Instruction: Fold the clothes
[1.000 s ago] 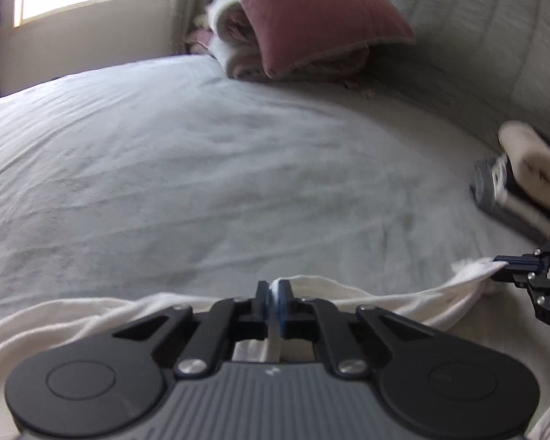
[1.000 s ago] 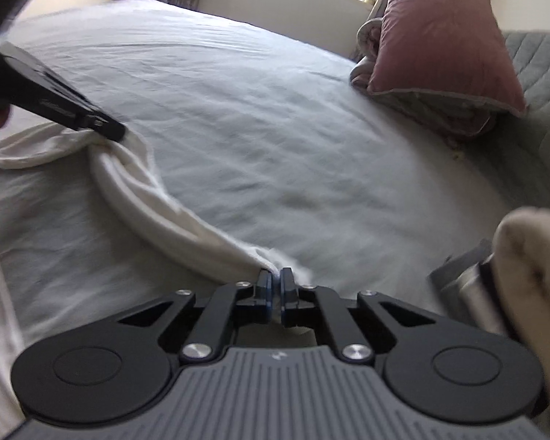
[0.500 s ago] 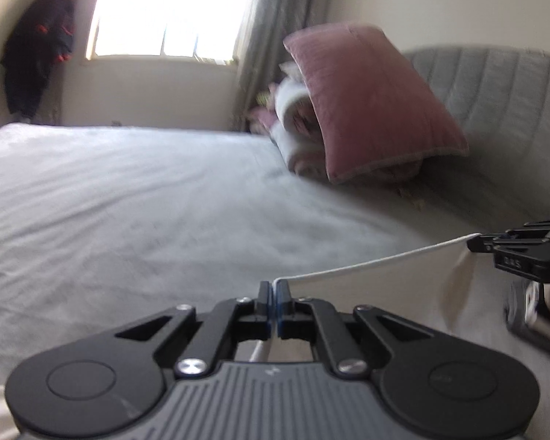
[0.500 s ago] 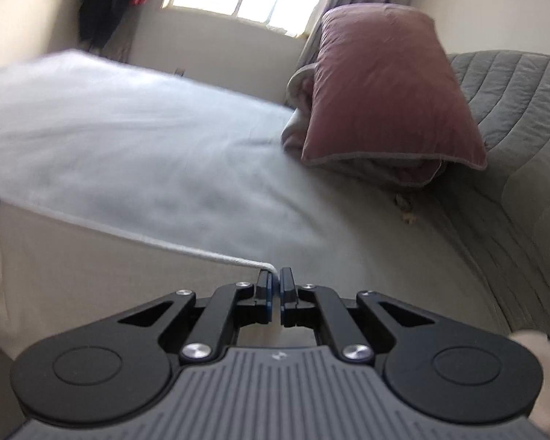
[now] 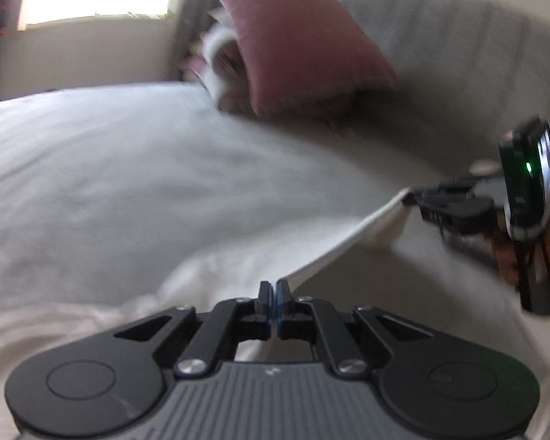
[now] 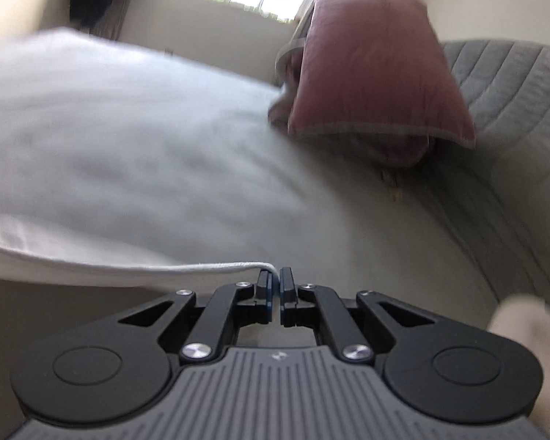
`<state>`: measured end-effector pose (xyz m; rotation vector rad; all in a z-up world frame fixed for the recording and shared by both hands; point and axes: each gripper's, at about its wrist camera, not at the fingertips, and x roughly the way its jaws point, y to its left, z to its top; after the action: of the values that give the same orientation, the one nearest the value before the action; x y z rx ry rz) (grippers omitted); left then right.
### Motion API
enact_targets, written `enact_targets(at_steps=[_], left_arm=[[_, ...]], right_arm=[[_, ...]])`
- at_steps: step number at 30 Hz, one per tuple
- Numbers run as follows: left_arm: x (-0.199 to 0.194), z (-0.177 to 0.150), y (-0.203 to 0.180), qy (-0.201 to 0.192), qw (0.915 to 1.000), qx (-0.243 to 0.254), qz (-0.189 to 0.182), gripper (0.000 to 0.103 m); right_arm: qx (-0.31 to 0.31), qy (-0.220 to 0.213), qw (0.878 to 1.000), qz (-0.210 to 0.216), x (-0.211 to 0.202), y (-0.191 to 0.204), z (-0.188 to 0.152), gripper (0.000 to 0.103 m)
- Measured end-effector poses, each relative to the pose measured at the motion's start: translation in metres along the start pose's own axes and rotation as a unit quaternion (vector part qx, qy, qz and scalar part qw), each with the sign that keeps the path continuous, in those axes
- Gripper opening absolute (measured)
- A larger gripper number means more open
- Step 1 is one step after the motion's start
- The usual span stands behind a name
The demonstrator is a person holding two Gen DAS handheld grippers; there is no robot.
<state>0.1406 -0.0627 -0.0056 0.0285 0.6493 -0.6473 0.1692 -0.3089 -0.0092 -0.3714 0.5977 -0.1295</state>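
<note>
Your left gripper (image 5: 274,288) pinches one end of the white cloth's (image 5: 352,242) edge; your right gripper (image 6: 274,286) clamps the other end. The edge hangs stretched between them above the bed (image 5: 110,168), near the pink pillow (image 6: 377,69).

No legible text anywhere: a small pale logo on each gripper's grey ribbed body and faint marks on the right gripper (image 5: 414,198) are too blurred to read.

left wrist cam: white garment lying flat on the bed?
No, the white garment hangs stretched between the left gripper and right gripper.
</note>
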Motion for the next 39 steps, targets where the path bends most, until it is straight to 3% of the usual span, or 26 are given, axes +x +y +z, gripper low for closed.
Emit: enact_targets(at_steps=[5, 10, 13, 14, 15, 17, 20, 25, 28, 32, 34, 39], left_arm=[[0.005, -0.021, -0.016, 0.030, 0.9988, 0.021, -0.033, 0.002], [0.011, -0.027, -0.016, 0.062, 0.9957, 0.034, -0.059, 0.003], [0.000, -0.028, -0.014, 0.062, 0.9948, 0.048, -0.065, 0.008], [-0.006, -0.027, -0.011, 0.057, 0.9950, 0.049, -0.065, 0.016], [-0.013, -0.025, -0.005, 0.051, 0.9954, 0.049, -0.064, 0.029], [-0.026, -0.021, 0.007, 0.039, 0.9966, 0.047, -0.055, 0.044], [-0.045, -0.015, 0.035, 0.025, 0.9988, 0.040, -0.014, 0.056], [-0.069, -0.014, 0.094, 0.026, 0.9923, 0.005, 0.121, 0.061], [-0.084, -0.019, 0.127, 0.024, 0.9773, -0.012, 0.210, 0.063], [-0.101, -0.027, 0.162, 0.019, 0.9483, -0.009, 0.317, 0.068], [-0.105, -0.031, 0.177, 0.026, 0.9438, -0.021, 0.329, 0.068], [-0.110, -0.041, 0.213, 0.019, 0.9463, -0.100, 0.307, 0.067]], right_arm=[[-0.019, 0.020, 1.000, -0.001, -0.017, -0.008, -0.054, 0.002], [-0.061, 0.031, 0.998, 0.013, -0.029, -0.005, -0.079, 0.002], [-0.074, 0.039, 0.996, 0.025, -0.032, -0.005, -0.083, 0.004], [-0.066, 0.042, 0.996, 0.034, -0.035, -0.006, -0.082, 0.012], [-0.049, 0.043, 0.996, 0.053, -0.038, -0.010, -0.079, 0.015], [-0.009, 0.035, 0.996, 0.088, -0.046, -0.016, -0.072, 0.022], [0.019, 0.012, 0.992, 0.127, -0.056, -0.013, -0.056, 0.036], [0.011, -0.009, 0.985, 0.169, -0.050, 0.024, -0.029, 0.035], [-0.001, -0.018, 0.982, 0.187, -0.038, 0.054, -0.013, 0.035], [-0.008, -0.019, 0.979, 0.203, -0.023, 0.088, 0.007, 0.035], [-0.009, -0.017, 0.977, 0.210, -0.014, 0.104, 0.017, 0.035], [0.003, -0.013, 0.971, 0.239, -0.001, 0.135, 0.043, 0.035]])
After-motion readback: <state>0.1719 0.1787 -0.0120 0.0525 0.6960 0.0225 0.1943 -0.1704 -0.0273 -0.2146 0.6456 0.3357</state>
